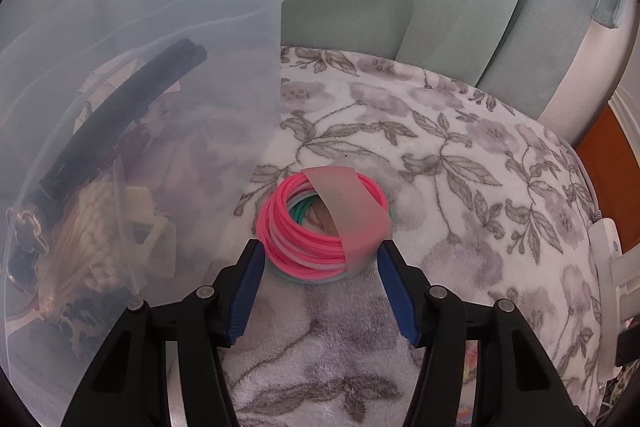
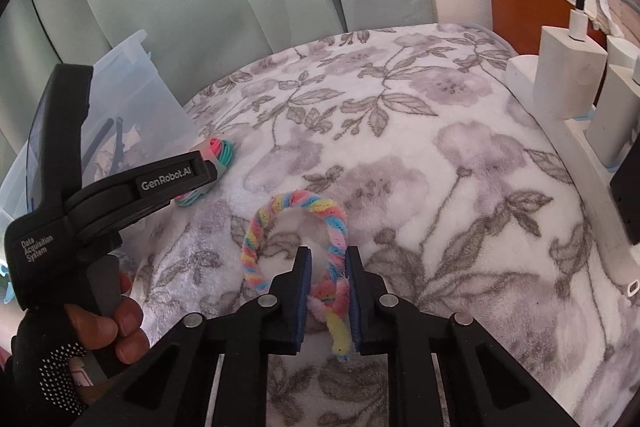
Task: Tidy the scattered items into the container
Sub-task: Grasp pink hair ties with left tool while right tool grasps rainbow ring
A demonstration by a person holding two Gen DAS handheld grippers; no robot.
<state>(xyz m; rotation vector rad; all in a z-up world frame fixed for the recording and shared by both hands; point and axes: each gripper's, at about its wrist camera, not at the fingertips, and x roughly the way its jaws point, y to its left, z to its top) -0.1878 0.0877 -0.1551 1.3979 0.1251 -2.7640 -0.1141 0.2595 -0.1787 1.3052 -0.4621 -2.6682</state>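
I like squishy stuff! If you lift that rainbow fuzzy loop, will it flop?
Probably a bit. The rainbow fuzzy loop looks like soft twisted yarn, so it is likely light and bendy. It keeps an arch on the blanket, so it may hold some shape.

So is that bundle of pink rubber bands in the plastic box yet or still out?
Out. The pink rubber bands lie on the flowered blanket beside the plastic box, between the left gripper's open fingers.
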